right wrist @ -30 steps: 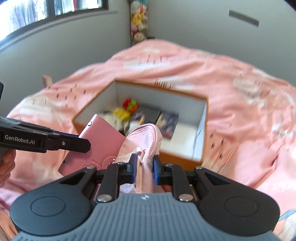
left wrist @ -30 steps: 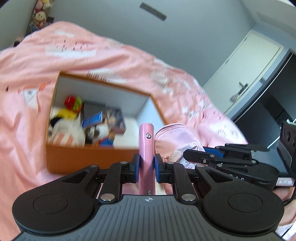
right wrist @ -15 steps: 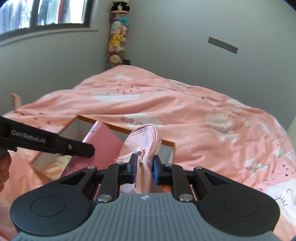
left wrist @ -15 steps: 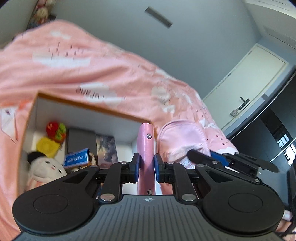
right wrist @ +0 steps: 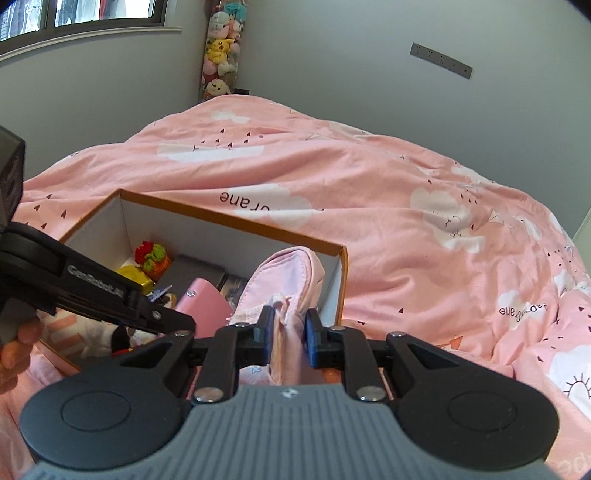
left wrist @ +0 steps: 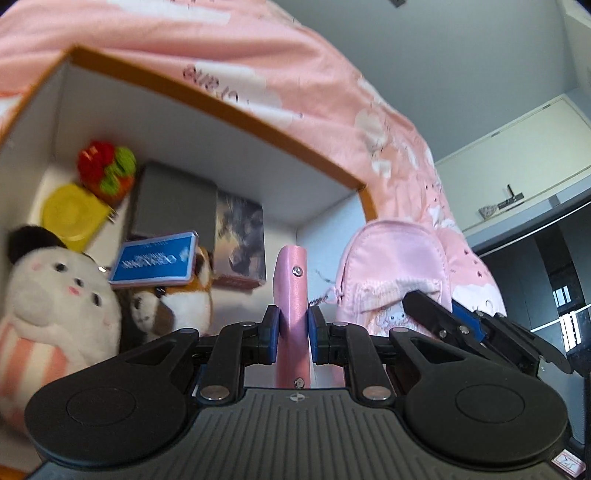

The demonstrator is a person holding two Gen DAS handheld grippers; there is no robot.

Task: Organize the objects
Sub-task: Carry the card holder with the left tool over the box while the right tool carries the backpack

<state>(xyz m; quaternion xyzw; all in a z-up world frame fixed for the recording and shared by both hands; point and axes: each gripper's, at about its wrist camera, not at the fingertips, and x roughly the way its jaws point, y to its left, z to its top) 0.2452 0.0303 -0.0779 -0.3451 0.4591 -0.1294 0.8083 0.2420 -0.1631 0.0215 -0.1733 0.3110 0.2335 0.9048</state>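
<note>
Left claw (left wrist: 291, 332) pinches pink notebook (left wrist: 291, 288) edge-on over orange box (left wrist: 221, 96), above the box's bare end beside the toys. Right claw (right wrist: 288, 332) pinches small pink backpack (right wrist: 284, 280), just beside it, at the box's right wall. Box sits on pink bedspread (right wrist: 406, 221).

Grey walls (right wrist: 369, 92) all round. Pink cloud-print duvet (right wrist: 406, 229) covers the bed ahead of the fingers. Window (right wrist: 74, 14) upper left, daylight in. Hanging column of plush toys (right wrist: 221, 51) in the corner. White door (left wrist: 517, 155) right of the fingers, dark cabinet (left wrist: 554, 266) below it.
</note>
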